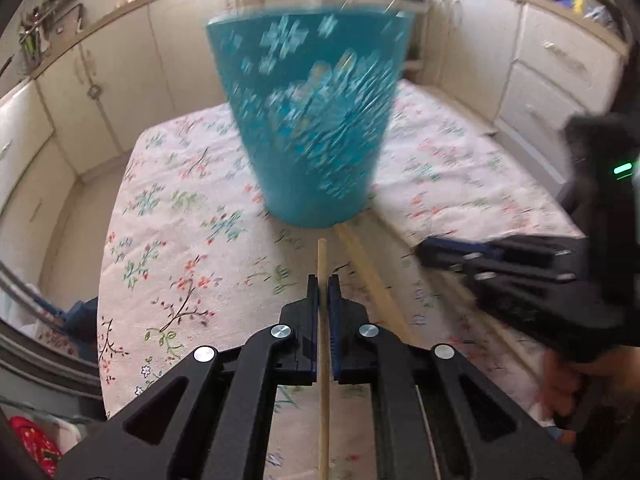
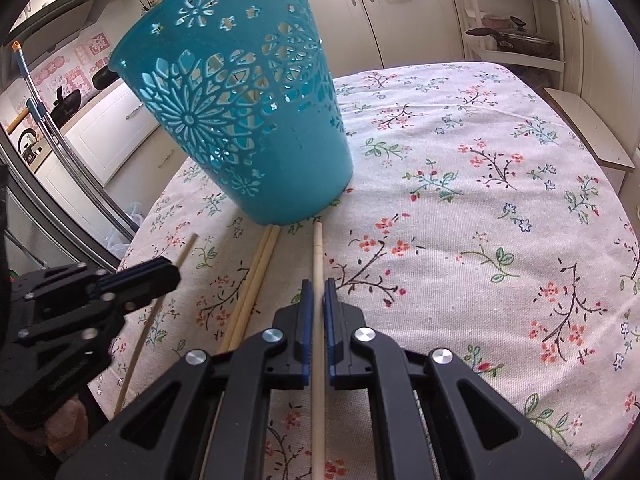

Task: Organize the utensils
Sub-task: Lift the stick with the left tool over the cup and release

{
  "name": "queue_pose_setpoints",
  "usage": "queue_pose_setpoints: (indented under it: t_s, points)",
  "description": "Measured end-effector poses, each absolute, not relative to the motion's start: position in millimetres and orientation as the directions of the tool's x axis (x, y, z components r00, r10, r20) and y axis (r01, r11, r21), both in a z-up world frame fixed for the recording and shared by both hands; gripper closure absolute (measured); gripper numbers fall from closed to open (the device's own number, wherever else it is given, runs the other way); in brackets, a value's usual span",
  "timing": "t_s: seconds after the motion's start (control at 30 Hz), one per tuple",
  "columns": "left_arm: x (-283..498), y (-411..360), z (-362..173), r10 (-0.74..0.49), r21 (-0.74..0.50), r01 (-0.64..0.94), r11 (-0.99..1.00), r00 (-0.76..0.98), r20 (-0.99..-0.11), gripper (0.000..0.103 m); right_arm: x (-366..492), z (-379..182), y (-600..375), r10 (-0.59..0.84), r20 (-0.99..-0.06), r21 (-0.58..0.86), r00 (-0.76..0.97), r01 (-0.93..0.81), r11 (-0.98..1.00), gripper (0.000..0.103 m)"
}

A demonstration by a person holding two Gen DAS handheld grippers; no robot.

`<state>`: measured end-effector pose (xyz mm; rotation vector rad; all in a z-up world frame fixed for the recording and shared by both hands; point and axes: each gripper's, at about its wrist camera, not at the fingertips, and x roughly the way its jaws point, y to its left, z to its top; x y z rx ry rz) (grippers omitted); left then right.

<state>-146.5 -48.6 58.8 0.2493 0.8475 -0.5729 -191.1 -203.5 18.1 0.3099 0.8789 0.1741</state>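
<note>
A teal cut-out plastic basket (image 1: 312,120) (image 2: 240,104) stands on the floral tablecloth, blurred in the left wrist view. My left gripper (image 1: 323,280) is shut on a thin wooden chopstick (image 1: 322,264), whose tip points toward the basket's base. It shows in the right wrist view (image 2: 160,276) at the left with its chopstick (image 2: 186,252). My right gripper (image 2: 318,284) is shut on a pale chopstick (image 2: 317,248) that reaches almost to the basket. It shows at the right in the left wrist view (image 1: 424,250). Two more chopsticks (image 2: 256,276) (image 1: 372,276) lie on the cloth between the grippers.
The table (image 2: 500,200) is covered with a floral cloth; its edges fall off at left (image 1: 104,264) and far right. Cream kitchen cabinets (image 1: 100,80) surround it. A shelf rack with pans (image 2: 516,36) stands behind. A metal pole (image 2: 72,152) leans at the left.
</note>
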Motion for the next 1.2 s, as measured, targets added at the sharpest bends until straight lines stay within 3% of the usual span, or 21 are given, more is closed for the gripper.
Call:
queue_pose_setpoints:
  t_s: [0.13, 0.43, 0.93, 1.03, 1.2]
  points:
    - [-152, -31, 102, -0.562, -0.191, 0.619, 0.762, 0.483, -0.672, 0.098, -193, 18, -199, 0.270, -0.728, 0.331, 0.630, -0.022, 0.943, 0.097]
    - [-109, -5, 208, -0.677, -0.337, 0.591, 0.733, 0.581, -0.452, 0.098, -194, 18, -201, 0.285, -0.723, 0.350, 0.629, -0.022, 0.936, 0.097]
    - [-43, -41, 281, -0.594, -0.282, 0.527, 0.802, 0.750, -0.291, 0.098, -191, 16, -215, 0.330, -0.711, 0.403, 0.621, -0.024, 0.915, 0.096]
    - [-34, -51, 269, -0.537, -0.242, 0.483, 0.841, 0.795, -0.282, 0.098, -190, 16, -217, 0.338, -0.709, 0.413, 0.619, -0.025, 0.911, 0.096]
    - [-14, -65, 223, -0.476, -0.236, 0.416, 0.878, 0.808, -0.347, 0.098, -190, 15, -221, 0.349, -0.705, 0.425, 0.617, -0.026, 0.905, 0.096]
